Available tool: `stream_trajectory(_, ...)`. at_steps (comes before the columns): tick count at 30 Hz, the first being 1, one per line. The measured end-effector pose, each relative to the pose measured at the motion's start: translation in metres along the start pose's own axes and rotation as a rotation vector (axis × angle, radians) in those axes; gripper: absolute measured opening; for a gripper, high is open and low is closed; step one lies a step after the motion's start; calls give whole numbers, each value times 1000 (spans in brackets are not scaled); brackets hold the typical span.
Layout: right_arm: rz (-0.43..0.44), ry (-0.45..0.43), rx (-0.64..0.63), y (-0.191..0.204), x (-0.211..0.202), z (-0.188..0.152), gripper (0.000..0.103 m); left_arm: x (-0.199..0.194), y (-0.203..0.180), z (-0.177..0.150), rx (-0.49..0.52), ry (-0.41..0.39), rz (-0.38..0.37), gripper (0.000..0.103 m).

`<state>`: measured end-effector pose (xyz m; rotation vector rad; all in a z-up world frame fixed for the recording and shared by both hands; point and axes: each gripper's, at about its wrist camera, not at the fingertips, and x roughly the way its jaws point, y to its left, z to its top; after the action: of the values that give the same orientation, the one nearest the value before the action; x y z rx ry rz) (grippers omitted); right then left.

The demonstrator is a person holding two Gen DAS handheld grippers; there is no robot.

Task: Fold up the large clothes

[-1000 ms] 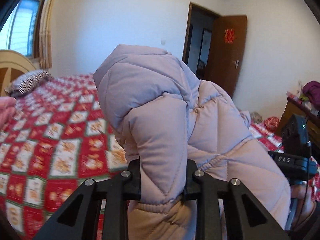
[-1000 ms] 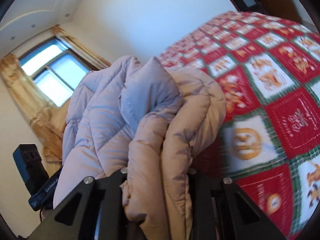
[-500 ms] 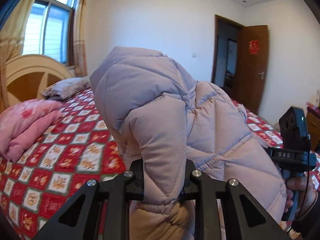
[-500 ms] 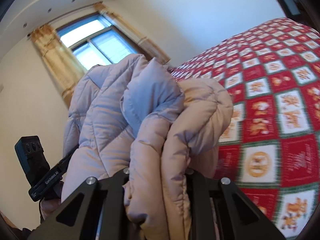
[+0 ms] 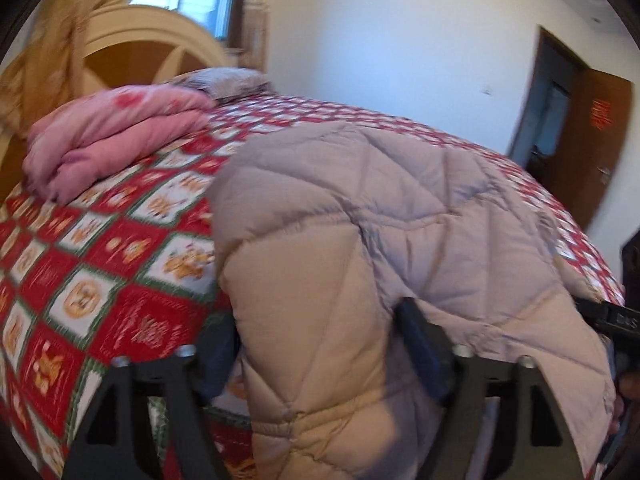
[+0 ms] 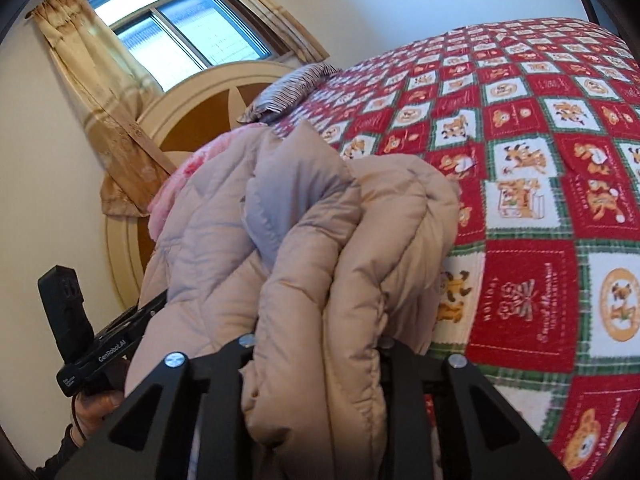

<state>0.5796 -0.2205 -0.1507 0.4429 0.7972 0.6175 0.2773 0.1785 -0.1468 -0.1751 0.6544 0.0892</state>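
A puffy beige-lilac quilted jacket (image 5: 380, 208) lies bundled on the red patterned bedspread (image 5: 120, 280). My left gripper (image 5: 316, 340) has its jaws opening wide. A fold of the jacket still sits between them, and the left finger (image 5: 218, 344) stands clear of the cloth. In the right wrist view the jacket (image 6: 340, 240) is bunched in thick folds. My right gripper (image 6: 316, 348) has both fingers against one fold, and its jaws are beginning to open. The left gripper's body (image 6: 80, 320) shows at that view's left edge, held by a hand (image 6: 96, 404).
A folded pink duvet (image 5: 116, 136) and a striped pillow (image 5: 228, 80) lie near the round wooden headboard (image 5: 148, 44) under a curtained window (image 6: 192, 24). The bedspread (image 6: 540, 160) stretches away to the right of the jacket. A brown door (image 5: 600, 132) stands open at the far wall.
Both grippers swung toward the headboard and brought the jacket down onto the bed. The left jaws have sprung apart from their tight pinch. The right jaws have widened slightly.
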Motion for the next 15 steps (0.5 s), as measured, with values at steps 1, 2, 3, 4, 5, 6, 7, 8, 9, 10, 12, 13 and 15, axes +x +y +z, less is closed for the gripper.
stream_trajectory(1, -11, 7, 0, 1, 3, 0, 32, -1, 2, -1, -7, -4, 9, 85)
stream_trajectory(2, -32, 10, -1, 3, 4, 0, 37, 0, 6, -1, -13, -7, 17, 86)
stream_trajectory(3, -43, 9, -4, 7, 4, -1, 39, 1, 7, -1, -16, -7, 30, 90)
stream_trajectory(4, -52, 8, -12, 7, 5, -1, 41, 2, 8, -2, -19, -9, 45, 93)
stream_trajectory(5, -70, 3, -23, 7, 5, 0, 44, 2, 9, -3, -19, -14, 47, 93)
stream_trajectory(6, -92, -5, -33, 8, 5, 0, 48, 3, 9, -4, -13, -18, 47, 93)
stream_trajectory(7, -108, -12, -40, 9, 7, 0, 49, 6, 11, -6, -8, -20, 51, 93)
stream_trajectory(8, -122, -15, -44, 9, 9, 0, 50, 7, 10, -6, -2, -23, 60, 93)
stream_trajectory(9, -131, -17, -46, 8, 10, 0, 52, 6, 7, -7, 5, -27, 71, 94)
stream_trajectory(10, -145, -18, -46, 6, 11, -1, 52, 6, 6, -7, 10, -30, 78, 95)
stream_trajectory(12, -168, -19, -42, 1, 13, -1, 57, 9, 3, -7, 12, -33, 87, 97)
stream_trajectory(13, -175, -20, -41, 0, 14, 0, 59, 11, 3, -7, 8, -32, 86, 97)
stream_trajectory(15, -180, -20, -34, -4, 15, 0, 61, 15, 3, -7, 3, -27, 85, 99)
